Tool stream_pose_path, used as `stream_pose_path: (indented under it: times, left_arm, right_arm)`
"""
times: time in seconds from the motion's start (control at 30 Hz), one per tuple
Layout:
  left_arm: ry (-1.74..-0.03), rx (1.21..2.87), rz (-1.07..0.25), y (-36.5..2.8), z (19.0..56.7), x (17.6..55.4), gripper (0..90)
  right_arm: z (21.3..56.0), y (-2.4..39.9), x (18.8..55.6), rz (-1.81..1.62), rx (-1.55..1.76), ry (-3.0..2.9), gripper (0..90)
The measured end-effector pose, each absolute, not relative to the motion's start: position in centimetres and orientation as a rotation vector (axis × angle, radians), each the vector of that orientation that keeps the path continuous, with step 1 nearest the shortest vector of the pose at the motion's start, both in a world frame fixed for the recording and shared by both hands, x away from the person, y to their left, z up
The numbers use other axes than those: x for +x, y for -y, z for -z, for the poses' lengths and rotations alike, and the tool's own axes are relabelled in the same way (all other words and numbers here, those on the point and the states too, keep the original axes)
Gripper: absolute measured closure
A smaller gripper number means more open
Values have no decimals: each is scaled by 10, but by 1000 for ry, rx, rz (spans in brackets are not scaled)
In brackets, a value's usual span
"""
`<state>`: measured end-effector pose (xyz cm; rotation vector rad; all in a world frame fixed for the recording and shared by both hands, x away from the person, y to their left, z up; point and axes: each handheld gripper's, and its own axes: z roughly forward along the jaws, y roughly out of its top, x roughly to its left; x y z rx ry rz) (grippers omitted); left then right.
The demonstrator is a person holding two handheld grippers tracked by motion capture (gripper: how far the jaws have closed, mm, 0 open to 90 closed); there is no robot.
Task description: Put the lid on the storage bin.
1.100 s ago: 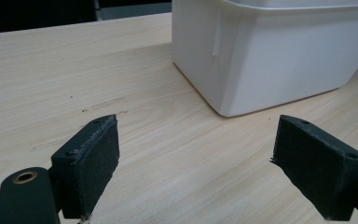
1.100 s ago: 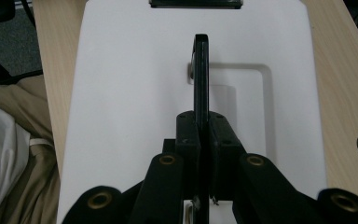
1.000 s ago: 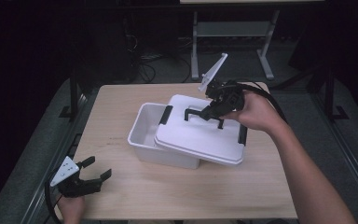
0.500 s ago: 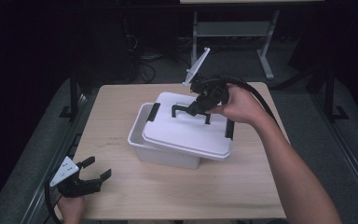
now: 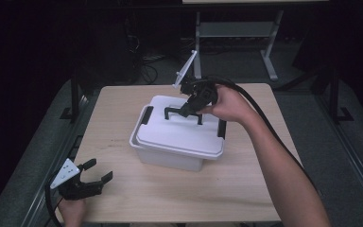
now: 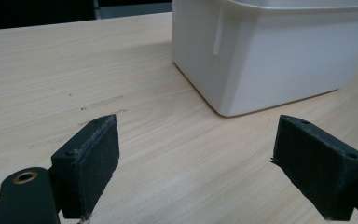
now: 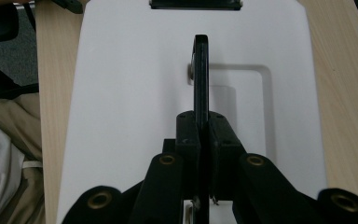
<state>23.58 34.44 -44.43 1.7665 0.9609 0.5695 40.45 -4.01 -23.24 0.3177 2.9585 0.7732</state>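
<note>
High view: we've got the right tongs [image 5: 187, 109] pinching the black handle [image 5: 183, 114] of the white lid [image 5: 179, 130], which sits over the white bin [image 5: 168, 156] near the middle of the tabletop [image 5: 246, 189]. The lid looks nearly squared up w/ the bin, but its near-right corner seems to overhang the bin's rim a bit, so we'd judge it isn't seated yet. The left tongs [image 5: 93, 176] rest well off the bin's near-left corner, spread wide, nothing btw them. Left gripper view: both pads [image 6: 93, 163] stand apart over bare wood, and the bin's corner [image 6: 223, 60] is ahead of them, not touching. Right gripper view: the handle [image 7: 201, 88] runs straight up the middle btw the pressed-together jaws, and a black latch [image 7: 195, 4] shows at the lid's far edge. To do this well, we should keep the pinch firm and centred so the lid doesn't swing, lower it level, and line all four edges w/ the bin's rim before letting go. If the bin slides, we'd bring the left tongs against its wall to steady it. Ease down; don't drop it.
</note>
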Motion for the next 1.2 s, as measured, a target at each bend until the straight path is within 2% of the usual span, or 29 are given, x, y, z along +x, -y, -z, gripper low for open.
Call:
stream_pose_path:
  times: [1.2]
  left_arm:
    - [-969,1752,-577,-350,444,234,137]
  right_arm:
    - [270,3,436,-788,310,-3008,840]
